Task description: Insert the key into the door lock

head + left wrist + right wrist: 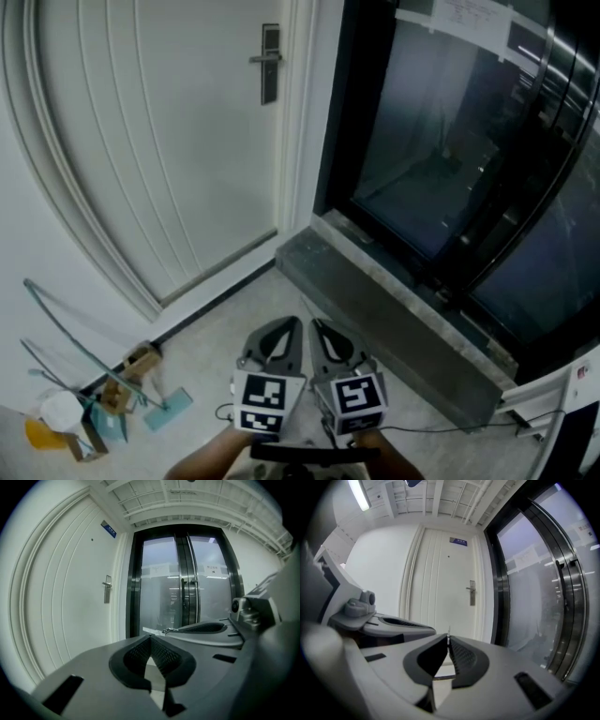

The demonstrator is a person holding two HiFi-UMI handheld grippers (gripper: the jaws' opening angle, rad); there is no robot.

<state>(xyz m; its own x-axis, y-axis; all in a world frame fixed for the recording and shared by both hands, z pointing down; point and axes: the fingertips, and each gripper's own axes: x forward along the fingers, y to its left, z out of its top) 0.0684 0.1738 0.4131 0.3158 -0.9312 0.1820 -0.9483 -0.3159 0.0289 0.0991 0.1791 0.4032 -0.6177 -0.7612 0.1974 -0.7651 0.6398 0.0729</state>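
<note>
Head view: the left gripper [286, 328] and the right gripper [323, 330] sit side by side, nearly touching, low over a pale floor [234, 323]. Both point toward the white door [169, 141], well short of it.

In the left gripper view, the left gripper [150, 638] has its jaws pressed together at the tips with nothing between them.

In the right gripper view, the right gripper [448, 638] is clamped on the key [448, 631]. The key is seen edge-on as a thin metal sliver standing out from the closed tips. From the left gripper view the same key [169, 631] shows as a small metal loop at the end of the right gripper.

A scatter of clutter [94, 412] lies on the floor at the foot of the door, to the left of both grippers. A grey stone sill [394, 319] runs off from the door's right-hand corner, under dark glass doors [450, 141] set beside the door frame.

Farthest off, the door lock [269, 64] is a dark plate with a lever handle near the door's right edge. The key is well apart from it. The door lock [472, 592] stands just above the right gripper's tips in the right gripper view, and up and to the left in the left gripper view [107, 588].
</note>
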